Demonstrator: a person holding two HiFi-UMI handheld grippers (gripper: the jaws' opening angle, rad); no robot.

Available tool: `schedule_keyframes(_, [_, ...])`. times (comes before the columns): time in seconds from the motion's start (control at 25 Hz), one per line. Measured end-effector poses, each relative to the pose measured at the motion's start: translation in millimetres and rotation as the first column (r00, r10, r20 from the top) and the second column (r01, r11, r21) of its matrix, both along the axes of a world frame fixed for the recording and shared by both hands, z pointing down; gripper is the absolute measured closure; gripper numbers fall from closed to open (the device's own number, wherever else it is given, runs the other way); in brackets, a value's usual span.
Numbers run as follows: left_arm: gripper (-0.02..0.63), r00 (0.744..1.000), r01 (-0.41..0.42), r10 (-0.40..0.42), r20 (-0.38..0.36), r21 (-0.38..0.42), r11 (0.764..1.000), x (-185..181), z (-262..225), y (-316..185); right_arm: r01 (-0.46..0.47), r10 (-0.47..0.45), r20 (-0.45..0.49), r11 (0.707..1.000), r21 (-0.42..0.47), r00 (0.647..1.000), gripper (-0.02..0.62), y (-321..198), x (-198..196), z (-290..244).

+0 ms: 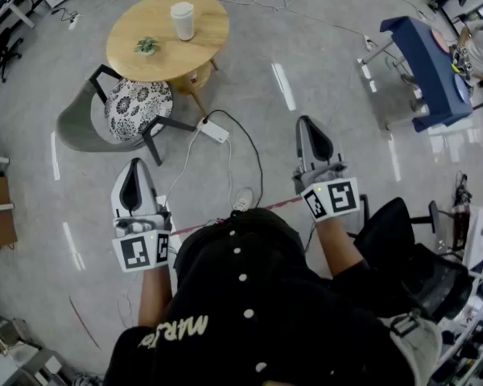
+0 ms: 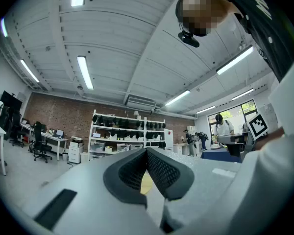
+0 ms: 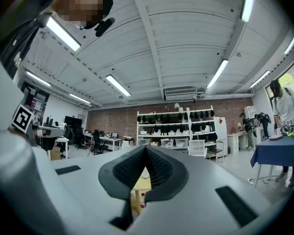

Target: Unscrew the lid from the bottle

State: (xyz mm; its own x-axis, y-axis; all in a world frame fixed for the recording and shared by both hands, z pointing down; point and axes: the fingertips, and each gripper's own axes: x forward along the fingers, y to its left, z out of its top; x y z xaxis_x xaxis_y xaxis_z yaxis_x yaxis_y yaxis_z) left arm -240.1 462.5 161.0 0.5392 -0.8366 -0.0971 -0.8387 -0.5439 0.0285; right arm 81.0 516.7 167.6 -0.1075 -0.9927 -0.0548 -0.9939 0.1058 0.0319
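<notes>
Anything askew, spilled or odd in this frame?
Nothing spilled or toppled: the white bottle stands upright on the round table. Only oddity: a power strip and cables lie loose on the floor between table and person.

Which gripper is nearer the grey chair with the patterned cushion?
Left. The left gripper sits just below the chair in the head view; the right gripper is farther off, past the power strip.

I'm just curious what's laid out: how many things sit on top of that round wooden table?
2: a white lidded container near the round wooden table's far side, and a small green potted plant by its left edge. Nothing looks hidden.
</notes>
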Motion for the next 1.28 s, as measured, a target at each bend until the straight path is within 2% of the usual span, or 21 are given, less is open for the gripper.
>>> schedule_keyframes(0.16, [0.603, 1.000, 0.001, -0.001, 0.009, -0.002, 1.000, 2.9, 3.6, 1.4, 0.008, -0.008, 0.014, 1.000, 0.007, 1.000, 0.599, 1.3, 0.4, 1.2])
schedule_keyframes(0.32, [0.603, 0.999, 0.022, -0.022, 0.049, -0.005, 1.000, 7.4, 9.6, 1.9, 0.029, -0.035, 0.091, 0.998, 0.064, 0.995, 0.597, 7.6, -0.7, -1.8])
schedule_keyframes(0.56, [0.602, 0.999, 0.008, -0.008, 0.039, 0.000, 1.000, 13.1, 7.5, 5.1, 0.080, -0.083, 0.055, 0.995, 0.054, 0.995, 0.594, 8.6, -12.5, -1.1])
schedule_keyframes(0.6, [0.596, 0.999, 0.010, -0.010, 0.038, 0.010, 1.000, 13.7, 6.1, 5.0, 0.098, -0.101, 0.065, 0.994, 0.049, 0.993, 0.565, 7.6, -13.1, -0.4])
schedule_keyframes(0.64, [0.487, 0.999, 0.018, -0.018, 0.038, 0.021, 1.000, 13.4, 4.7, 4.2, 0.116, -0.119, 0.080, 0.992, 0.044, 0.990, 0.494, 6.3, -13.6, 0.4])
schedule_keyframes(0.68, [0.357, 0.999, 0.030, -0.031, 0.041, 0.028, 0.999, 12.6, 4.2, 3.0, 0.129, -0.132, 0.095, 0.991, 0.043, 0.987, 0.380, 5.2, -13.1, 1.0])
schedule_keyframes(0.72, [0.302, 0.998, 0.043, -0.045, 0.045, 0.030, 0.999, 11.7, 4.8, 1.6, 0.133, -0.137, 0.106, 0.990, 0.046, 0.985, 0.325, 4.5, -11.4, 1.1])
schedule_keyframes(0.8, [0.250, 0.997, 0.054, -0.055, 0.057, 0.015, 0.998, 12.4, 9.7, -2.3, 0.132, -0.138, 0.109, 0.990, 0.057, 0.984, 0.292, 2.6, -6.8, 1.4])
schedule_keyframes(0.92, [0.206, 0.997, 0.030, -0.026, 0.075, -0.047, 0.998, 23.7, 23.2, -10.4, 0.137, -0.143, 0.099, 0.988, 0.066, 0.985, 0.211, -4.9, 1.4, 3.4])
schedule_keyframes(1.08, [0.201, 0.995, 0.004, 0.005, 0.096, -0.093, 0.996, 44.0, 34.0, -19.8, 0.138, -0.142, 0.082, 0.989, 0.051, 0.986, 0.212, -18.1, 17.0, 8.9])
schedule_keyframes(1.28, [0.201, 0.992, 0.019, -0.009, 0.123, -0.084, 0.996, 64.6, 34.0, -31.3, 0.154, -0.156, 0.071, 0.987, 0.043, 0.985, 0.210, -35.1, 34.4, 13.4])
